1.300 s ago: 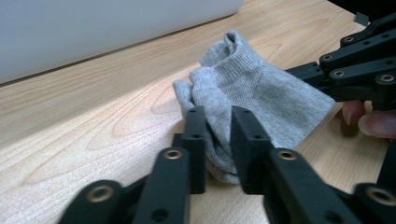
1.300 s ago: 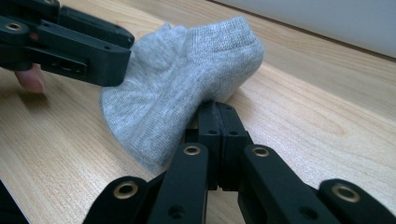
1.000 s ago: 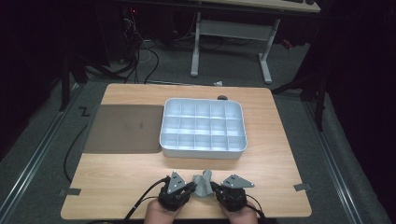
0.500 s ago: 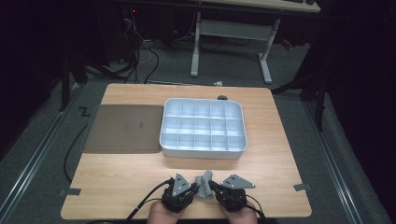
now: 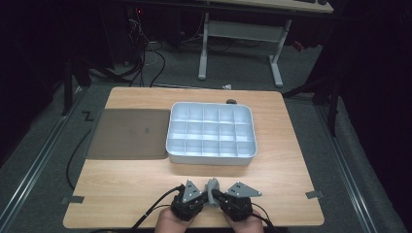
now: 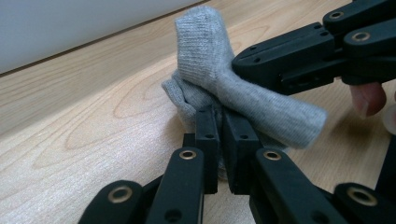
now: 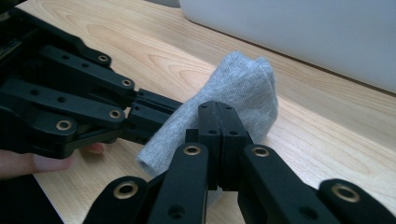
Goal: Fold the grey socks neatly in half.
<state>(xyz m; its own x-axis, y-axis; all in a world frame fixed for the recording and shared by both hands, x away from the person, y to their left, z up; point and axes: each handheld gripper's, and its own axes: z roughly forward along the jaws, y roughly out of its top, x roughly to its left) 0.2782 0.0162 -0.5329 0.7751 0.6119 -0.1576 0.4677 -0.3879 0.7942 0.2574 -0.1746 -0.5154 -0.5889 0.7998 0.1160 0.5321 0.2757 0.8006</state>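
Observation:
A small grey sock is held just above the wooden table near its front edge, bunched between both grippers. My left gripper pinches its lower fold; in the left gripper view those jaws have just been closing on the sock, with fabric between the tips. My right gripper comes in from the other side, and its tips clamp the sock's middle. In the right gripper view its jaws are pressed together on the sock, with the left gripper opposite.
A pale blue-grey tray with several compartments stands at the middle of the table. A dark mat lies to its left. A small dark object sits at the far edge. Tape marks flag the front corners.

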